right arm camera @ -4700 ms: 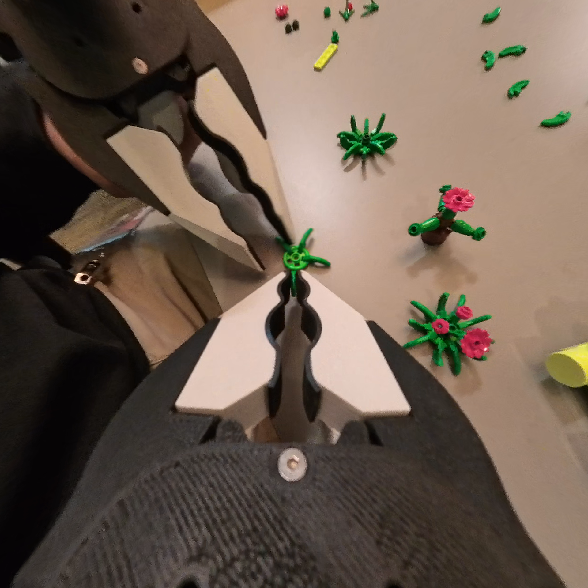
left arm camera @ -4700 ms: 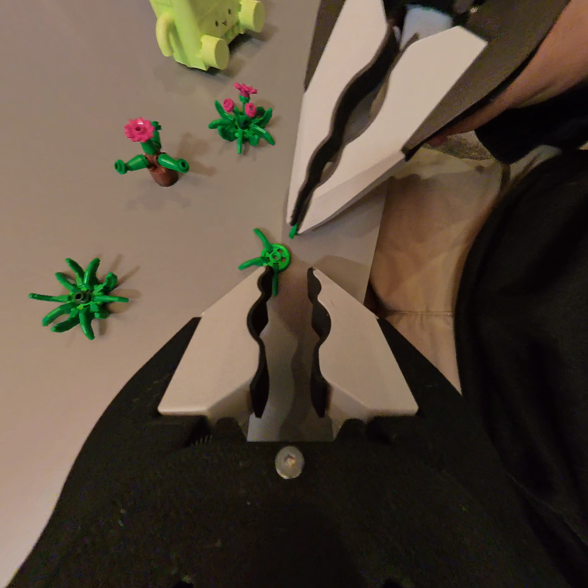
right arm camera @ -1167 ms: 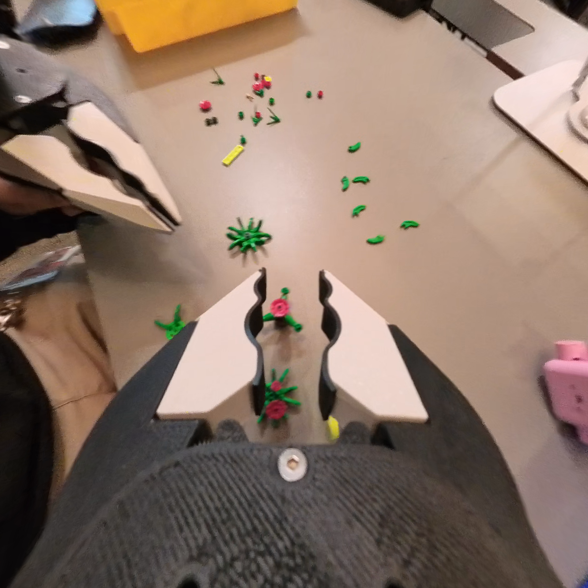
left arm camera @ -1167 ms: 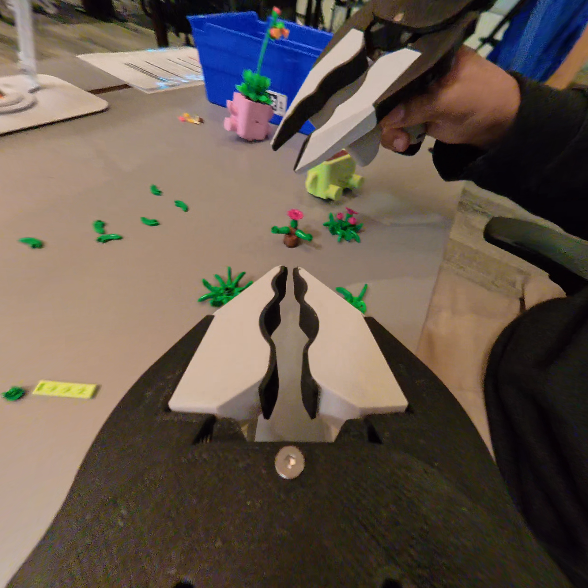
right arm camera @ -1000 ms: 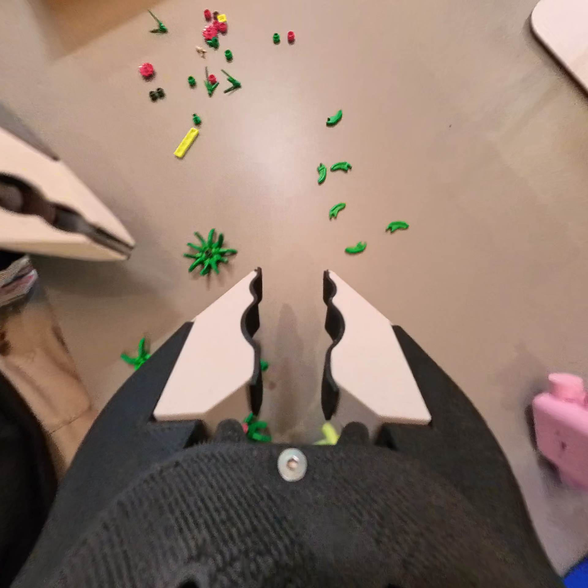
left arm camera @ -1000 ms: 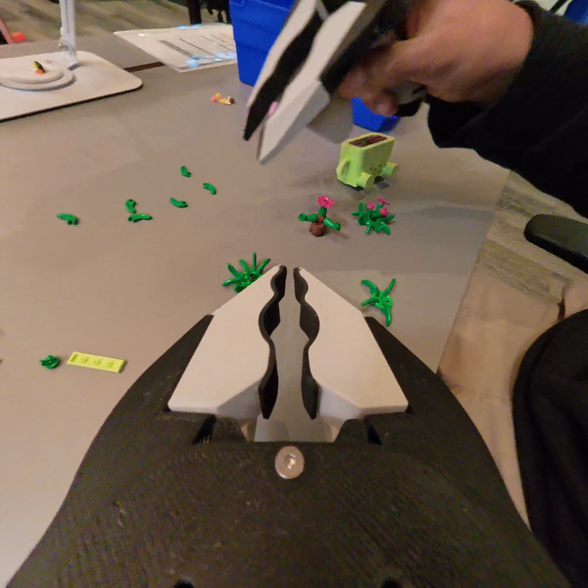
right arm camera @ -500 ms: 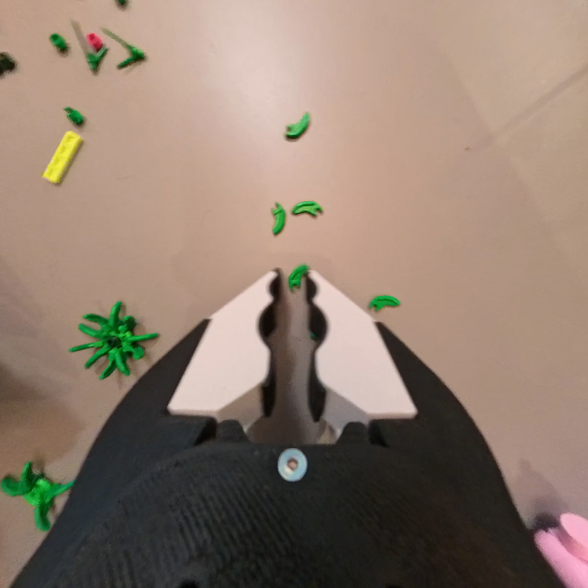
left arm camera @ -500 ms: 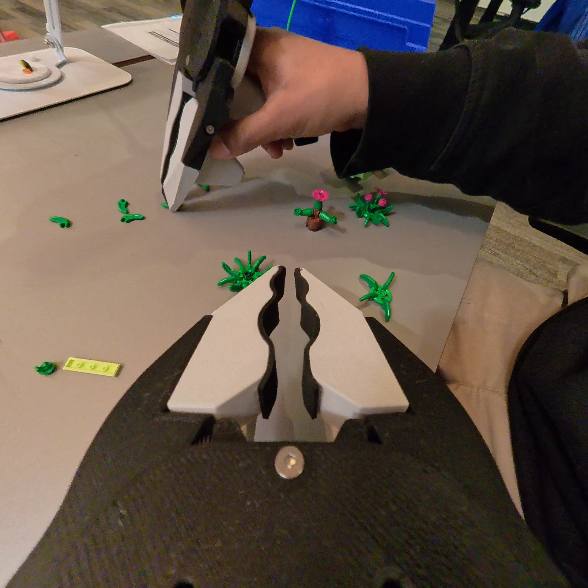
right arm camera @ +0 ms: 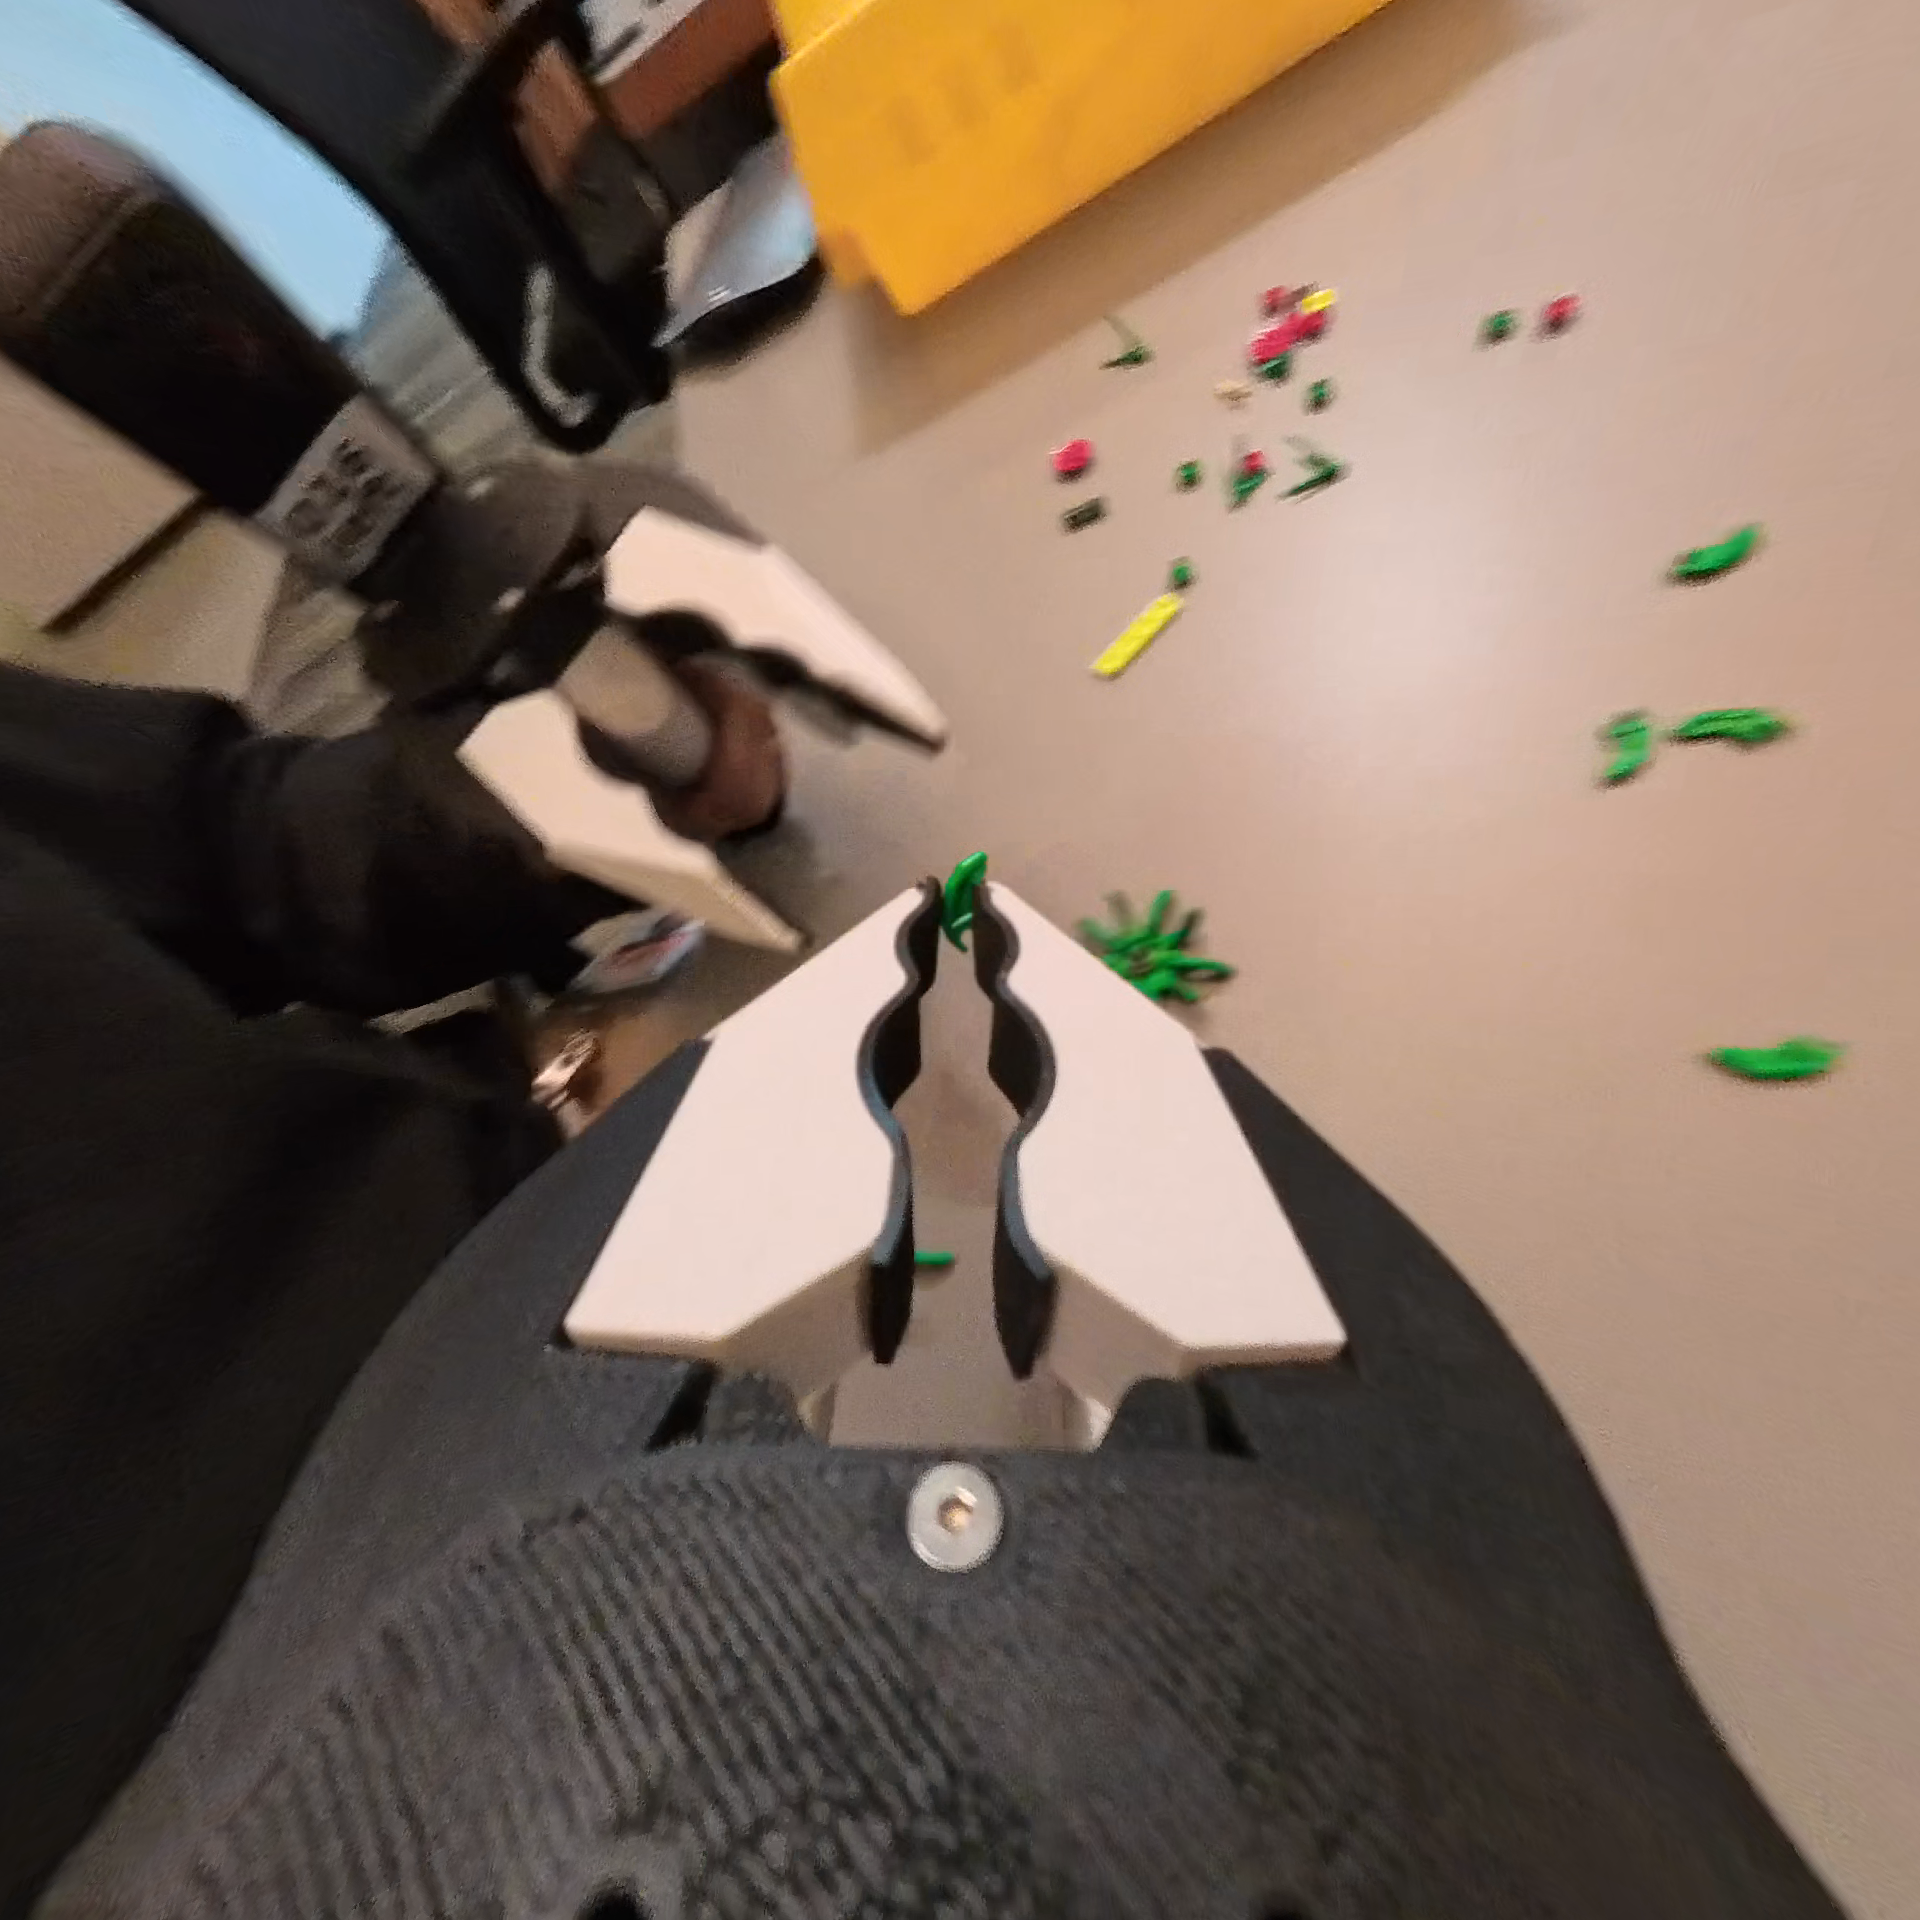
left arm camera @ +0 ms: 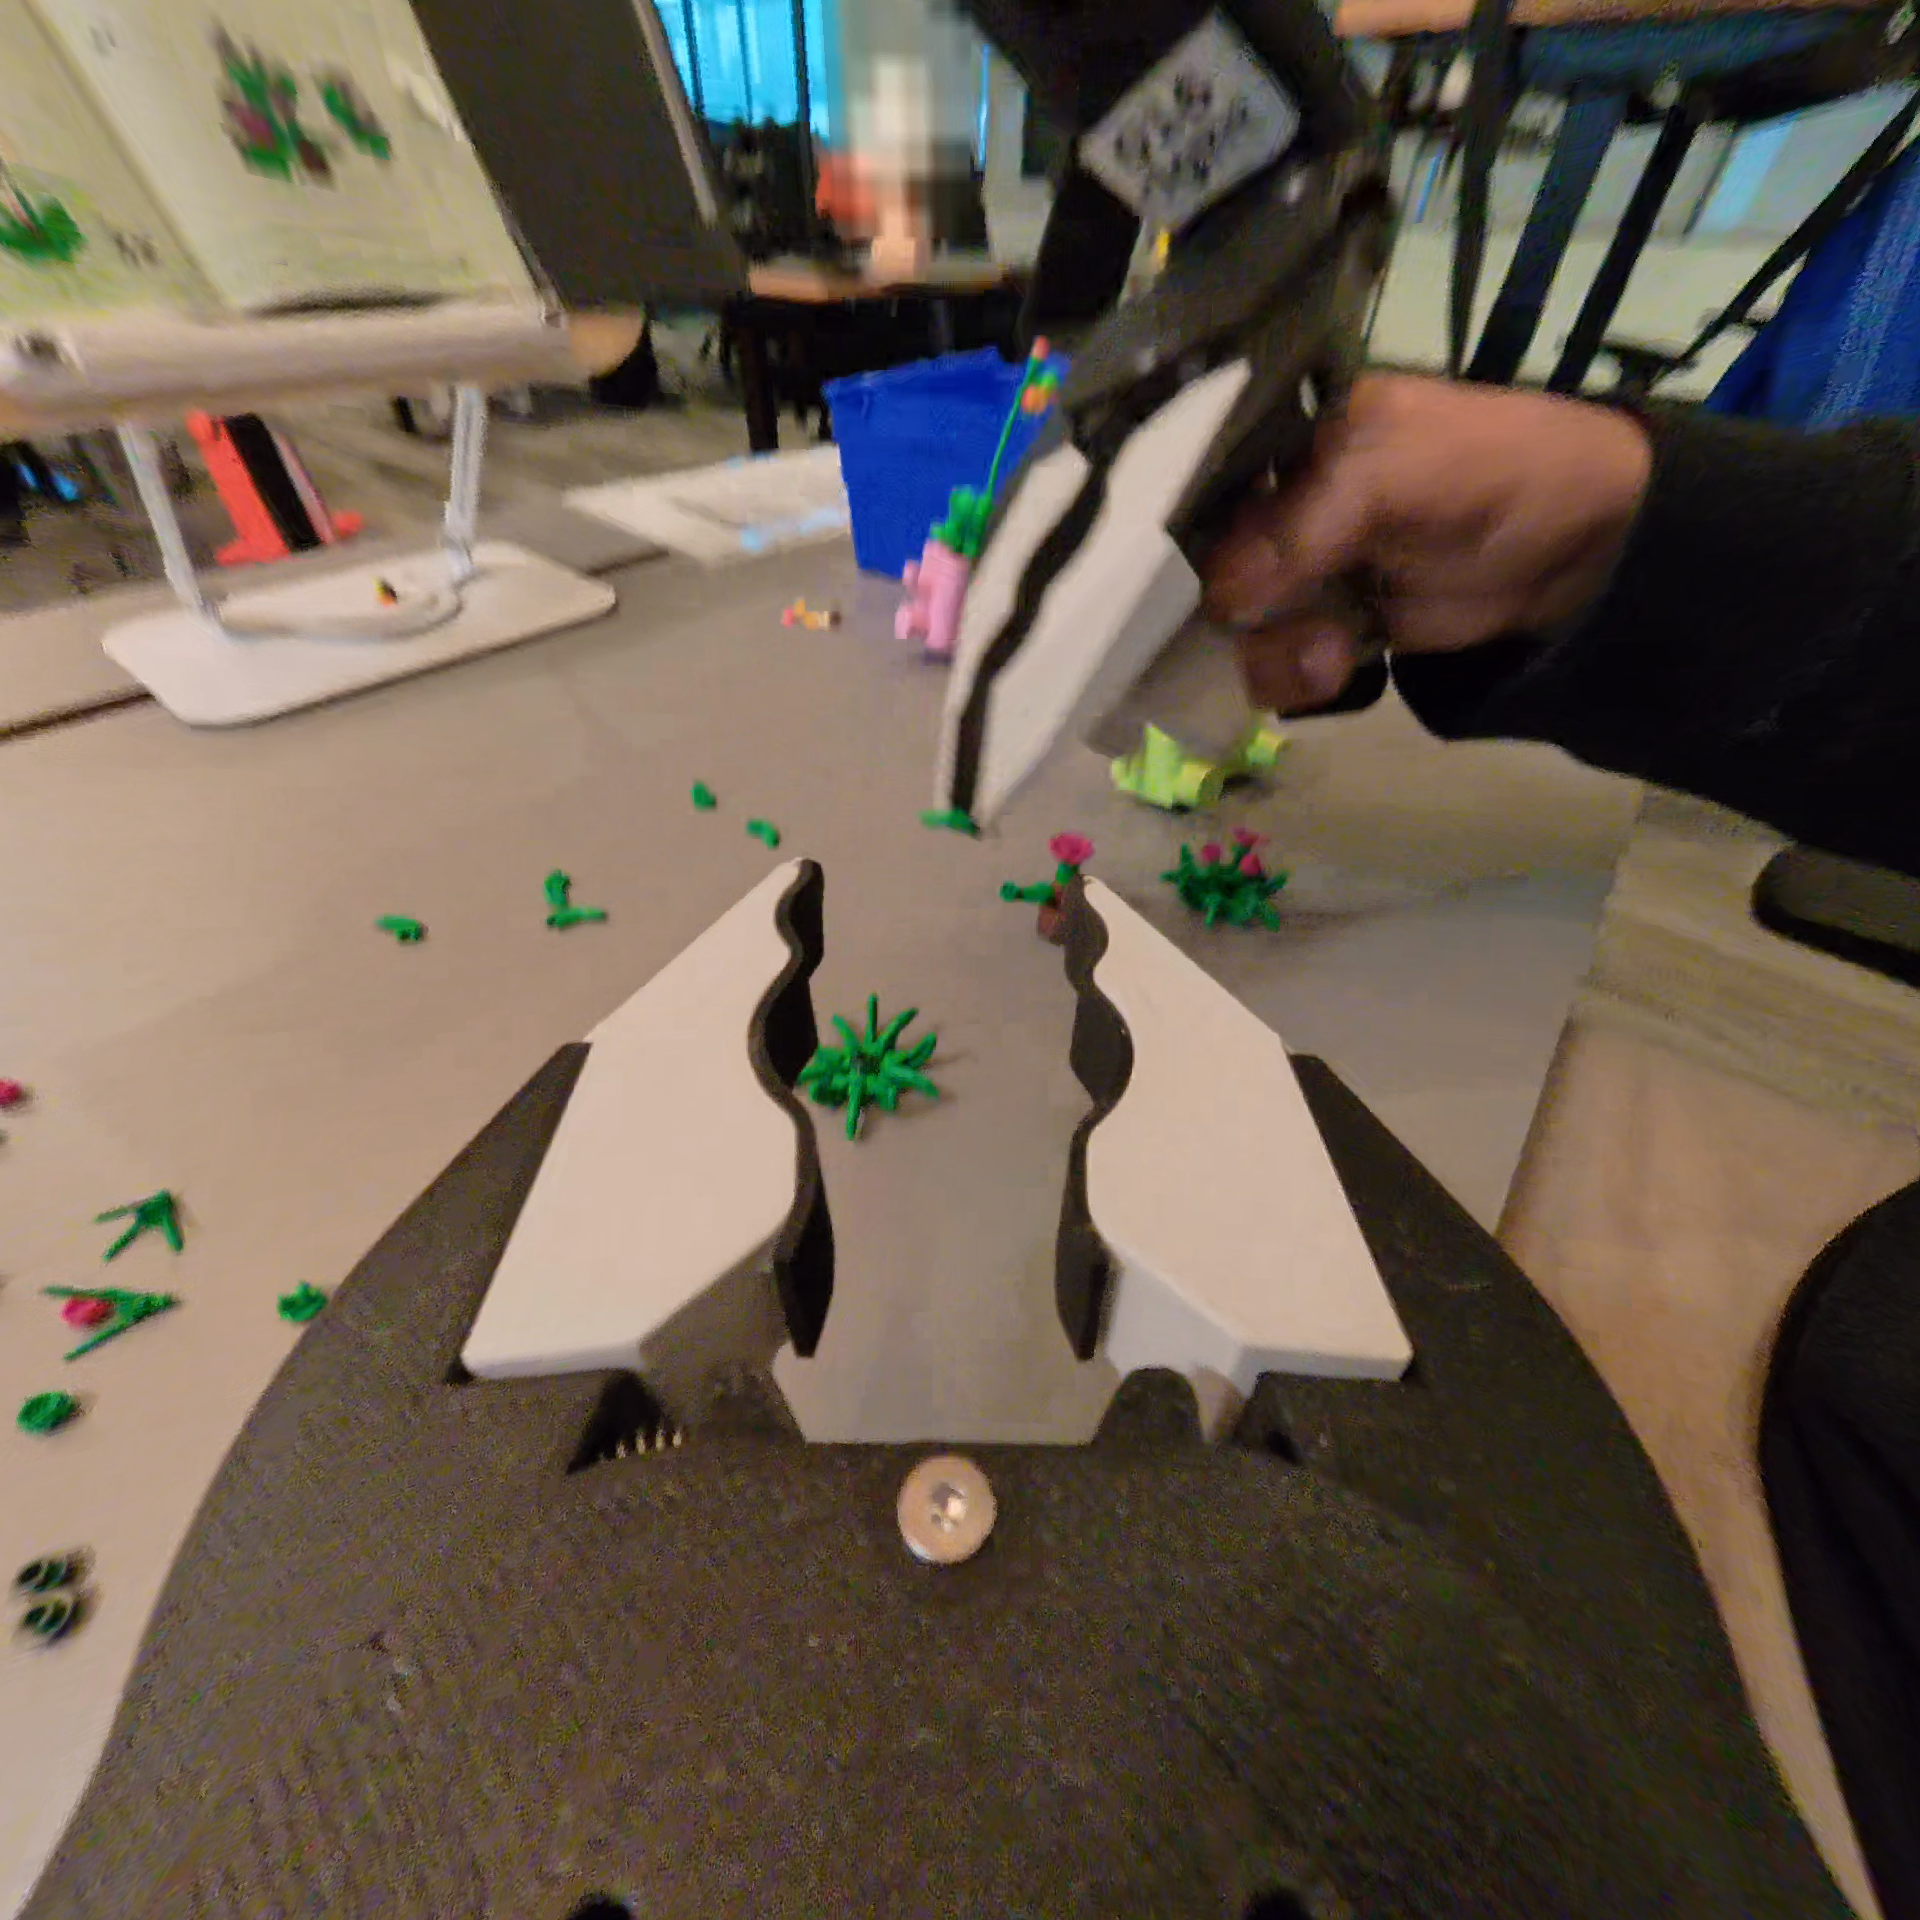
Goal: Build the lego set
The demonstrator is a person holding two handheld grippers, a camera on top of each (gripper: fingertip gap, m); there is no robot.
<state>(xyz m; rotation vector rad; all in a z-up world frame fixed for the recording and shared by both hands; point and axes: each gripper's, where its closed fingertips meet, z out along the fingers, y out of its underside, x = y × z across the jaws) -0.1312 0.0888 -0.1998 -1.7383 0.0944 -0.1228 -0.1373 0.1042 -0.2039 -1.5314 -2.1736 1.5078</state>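
Green leaf piece pinched in raised right tool.

A blue bin stood at the far side of the grey table, and beside it lay a flat white sheet of paper. To the left a white stand with thin metal legs held up a tilted booklet of pictured pages, with a red object on the floor behind it. Across the table a yellow bin rested on its surface, and a black chair showed blurred nearby.
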